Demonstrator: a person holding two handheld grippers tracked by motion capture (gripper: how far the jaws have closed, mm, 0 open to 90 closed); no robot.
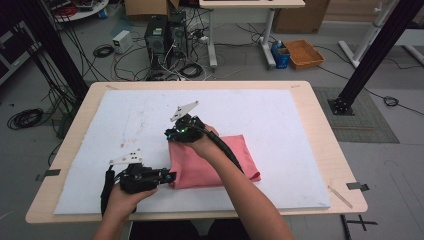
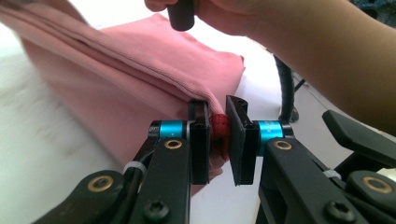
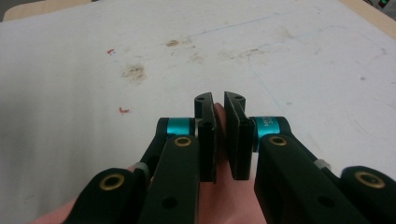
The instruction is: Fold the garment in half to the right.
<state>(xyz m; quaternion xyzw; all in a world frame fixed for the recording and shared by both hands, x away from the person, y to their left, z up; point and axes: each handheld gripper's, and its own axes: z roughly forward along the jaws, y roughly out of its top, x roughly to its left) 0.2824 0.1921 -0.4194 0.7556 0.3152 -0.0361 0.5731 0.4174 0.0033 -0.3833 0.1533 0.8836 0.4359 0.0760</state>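
Folding in progress: pink cloth (image 1: 212, 162), already doubled into a rectangle, lies on the white mat (image 1: 280, 115) of the counter; left gripper (image 1: 170, 176) and right gripper (image 1: 172, 135) each clamp its left edge; further fold and smoothing likely remain.

Overhead forward-down camera, two close gripper cameras (shared pink cloth (image 1: 215, 162))

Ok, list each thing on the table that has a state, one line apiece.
Pink folded cloth: folded, its left edge pinched at two corners.
Left gripper: shut on the cloth's near corner.
Right gripper: shut on the cloth's far corner.
White foam mat: flat, stained in spots.
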